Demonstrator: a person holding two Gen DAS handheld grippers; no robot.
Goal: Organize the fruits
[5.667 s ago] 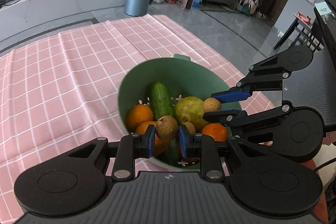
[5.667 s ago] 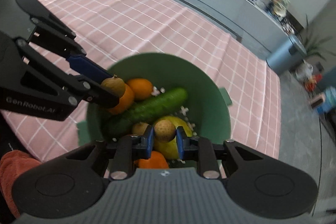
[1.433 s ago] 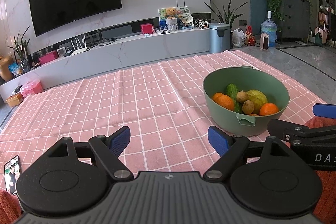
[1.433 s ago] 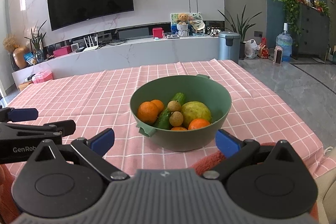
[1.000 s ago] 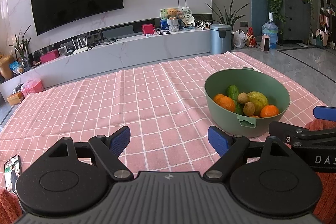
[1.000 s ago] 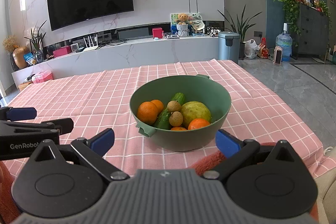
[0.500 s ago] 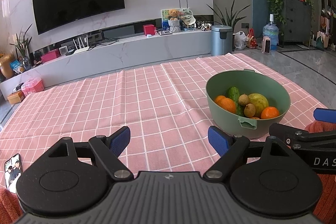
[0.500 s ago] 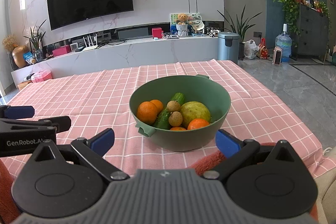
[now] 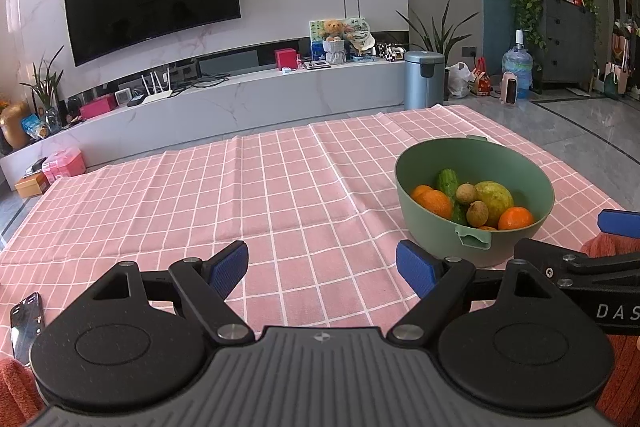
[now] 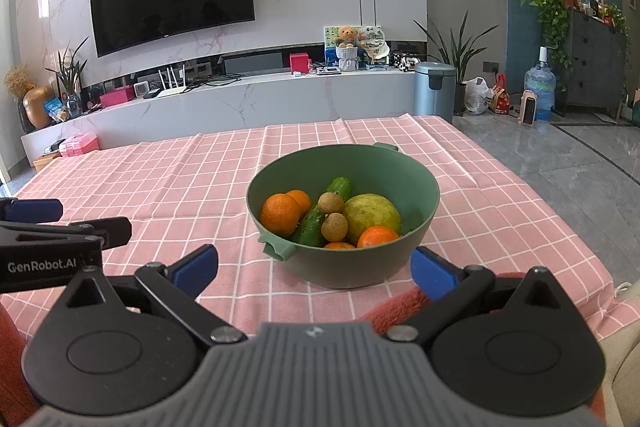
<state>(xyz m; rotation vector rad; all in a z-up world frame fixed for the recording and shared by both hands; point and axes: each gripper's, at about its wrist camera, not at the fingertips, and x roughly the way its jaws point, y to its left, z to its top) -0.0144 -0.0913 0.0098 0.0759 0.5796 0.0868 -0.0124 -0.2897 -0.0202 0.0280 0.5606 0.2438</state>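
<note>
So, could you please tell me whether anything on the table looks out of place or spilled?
Nothing is spilled. The one oddity is a cucumber lying among the fruit in the green bowl, which stands upright on the checked cloth.

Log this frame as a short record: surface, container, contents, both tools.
surface: pink checked cloth
container: green bowl, upright on the cloth
contents: oranges, cucumber, two small brown fruits, yellow-green fruit
left tool: open, empty, short of the bowl
right tool: open, empty, bowl ahead
</note>
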